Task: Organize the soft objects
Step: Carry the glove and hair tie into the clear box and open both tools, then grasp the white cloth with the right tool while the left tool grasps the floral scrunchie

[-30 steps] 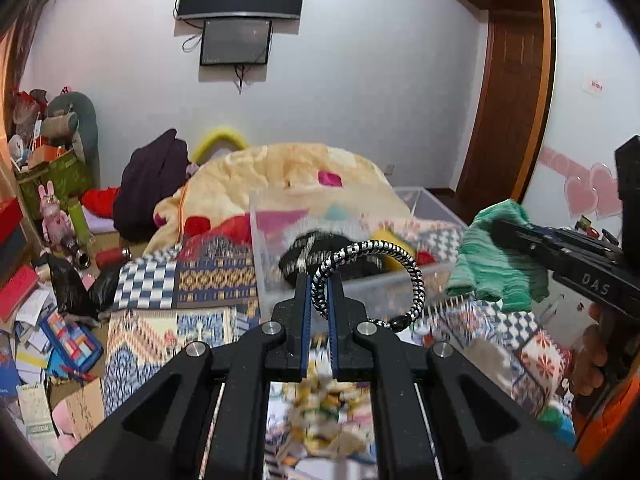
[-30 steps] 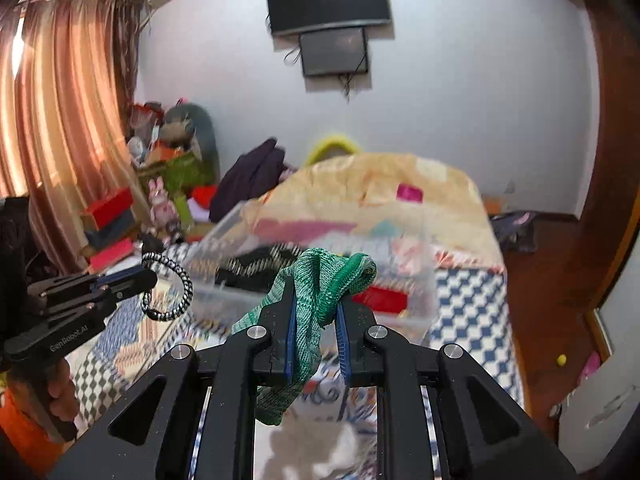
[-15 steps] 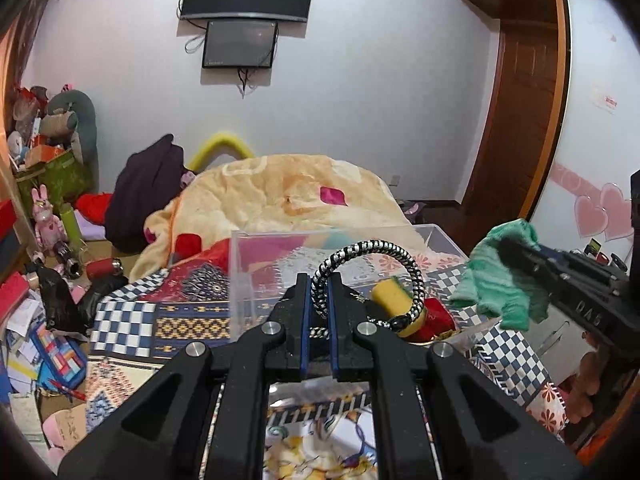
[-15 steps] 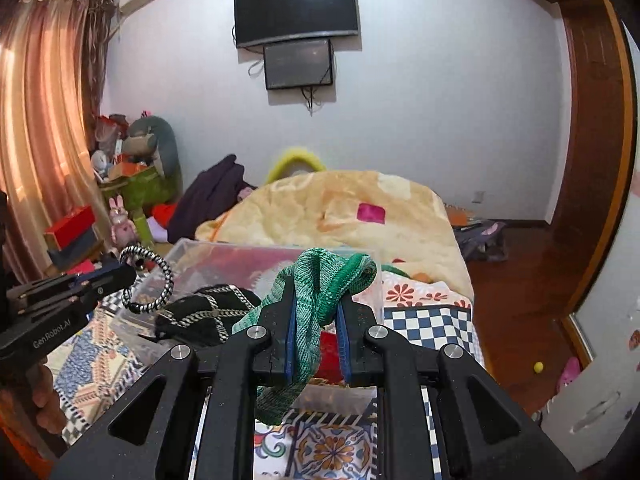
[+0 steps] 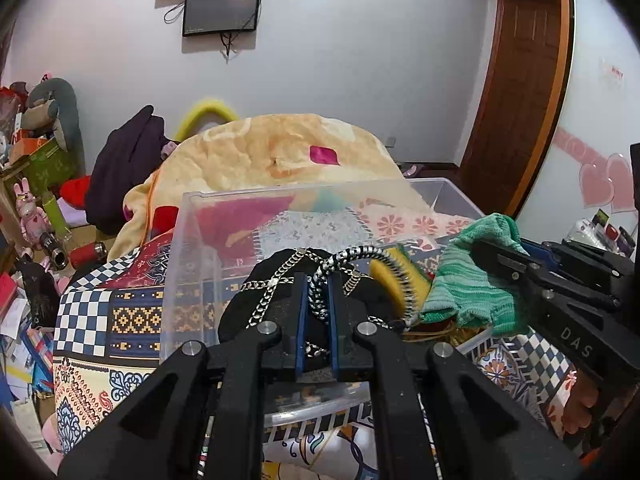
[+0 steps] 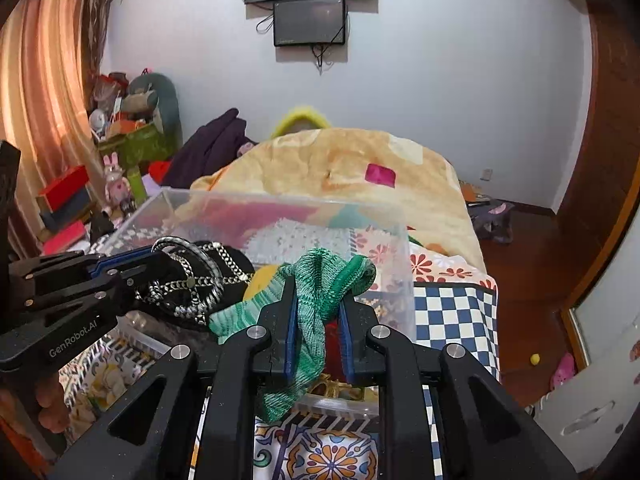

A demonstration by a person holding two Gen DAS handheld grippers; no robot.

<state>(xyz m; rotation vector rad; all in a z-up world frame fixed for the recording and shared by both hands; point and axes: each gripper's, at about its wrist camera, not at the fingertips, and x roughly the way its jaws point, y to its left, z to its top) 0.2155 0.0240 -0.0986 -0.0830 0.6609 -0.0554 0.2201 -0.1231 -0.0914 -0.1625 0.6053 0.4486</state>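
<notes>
My left gripper (image 5: 317,292) is shut on a black-and-white braided cord loop (image 5: 360,256), held over the clear plastic bin (image 5: 192,240). My right gripper (image 6: 318,300) is shut on a green knitted cloth (image 6: 320,284), also over the bin (image 6: 400,264). In the bin lie a black item with silver chains (image 5: 272,292), a yellow soft object (image 5: 390,284) and something red, mostly hidden. In the right wrist view the left gripper (image 6: 152,258) holds the loop (image 6: 188,248) at left. In the left wrist view the right gripper (image 5: 486,252) holds the cloth (image 5: 468,292) at right.
The bin stands on a patchwork bedspread (image 5: 108,320). A peach blanket (image 5: 280,152) is heaped behind it, with a dark purple garment (image 5: 124,168) to its left. Toys and boxes (image 5: 36,184) clutter the left side. A wooden door (image 5: 516,88) is at right.
Both grippers have moved forward and down over the bin, carrying the loop and the green cloth. The bin now fills the middle of both views.
</notes>
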